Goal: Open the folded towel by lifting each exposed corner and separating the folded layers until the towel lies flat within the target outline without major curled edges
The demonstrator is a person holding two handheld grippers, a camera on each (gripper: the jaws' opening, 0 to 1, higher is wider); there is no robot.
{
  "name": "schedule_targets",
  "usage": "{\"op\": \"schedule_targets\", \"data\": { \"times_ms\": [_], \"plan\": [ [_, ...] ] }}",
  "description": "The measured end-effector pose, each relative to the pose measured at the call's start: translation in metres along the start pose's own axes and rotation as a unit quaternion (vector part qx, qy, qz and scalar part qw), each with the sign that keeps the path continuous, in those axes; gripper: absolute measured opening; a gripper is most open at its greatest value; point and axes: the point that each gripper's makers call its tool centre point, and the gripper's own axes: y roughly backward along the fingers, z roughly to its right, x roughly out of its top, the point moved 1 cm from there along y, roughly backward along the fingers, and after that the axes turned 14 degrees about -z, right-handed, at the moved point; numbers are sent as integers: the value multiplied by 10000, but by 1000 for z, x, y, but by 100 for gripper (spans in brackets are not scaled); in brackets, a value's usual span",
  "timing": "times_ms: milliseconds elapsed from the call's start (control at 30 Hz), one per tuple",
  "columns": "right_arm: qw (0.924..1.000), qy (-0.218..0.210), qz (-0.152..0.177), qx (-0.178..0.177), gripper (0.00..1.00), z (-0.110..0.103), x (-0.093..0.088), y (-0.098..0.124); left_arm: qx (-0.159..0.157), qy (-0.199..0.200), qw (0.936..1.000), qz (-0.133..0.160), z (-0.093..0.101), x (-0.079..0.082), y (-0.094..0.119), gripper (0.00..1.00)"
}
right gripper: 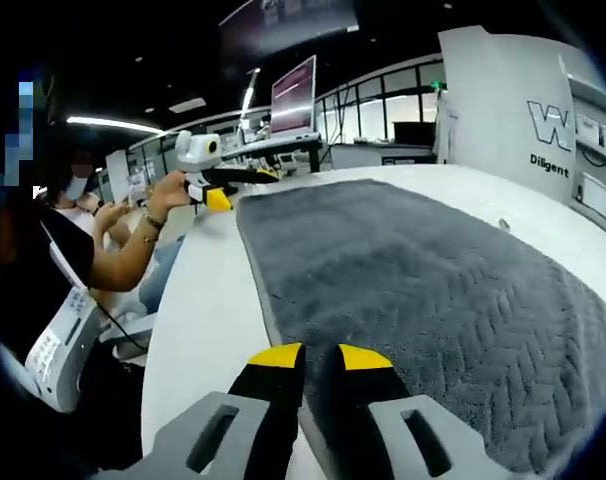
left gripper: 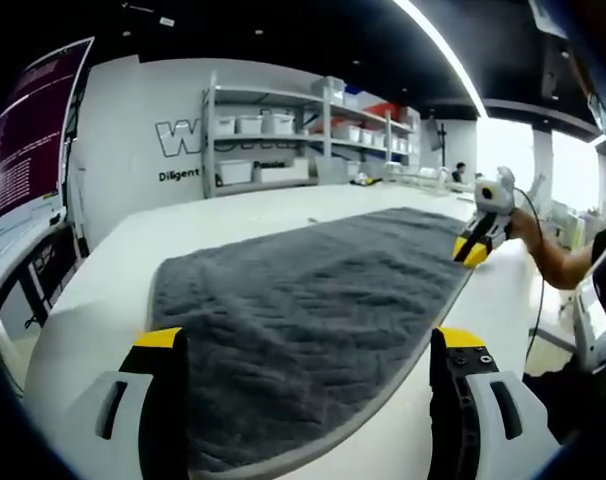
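My left gripper (left gripper: 308,365) has its fingers apart over the towel (left gripper: 313,300) (spread flat on the tabletop (left gripper: 103,300)); right gripper (right gripper: 321,358) fingers pinch its edge.

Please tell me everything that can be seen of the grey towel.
The towel is dark grey, thick and soft-looking, with a woven zigzag pattern and a paler hemmed border. It lies spread out, long and mostly flat, on the white table. The right hand-held gripper has its jaws closed on the towel's near edge. The left hand-held gripper has its jaws wide apart, one over the table and one by the towel's edge. Whether it touches the cloth cannot be told.
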Motion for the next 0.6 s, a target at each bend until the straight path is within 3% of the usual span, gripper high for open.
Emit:
{"op": "schedule_targets", "data": {
  "times_ms": [267,400,467,600],
  "plan": [
    [10000,-15,94,10,10,0,1,1,-10,15,10000,-4,0,0,-1,99],
    [9992,-165,354,-111,21,6,6,8,12,31,10000,9,0,0,1,99],
    [9973,-230,557,-428,23,17,10,21,17,48,10000,38,-1,1,2,99],
    [9960,-299,626,-562,31,24,9,37,49,51,9999,78,-1,3,6,99]
  ]
}}
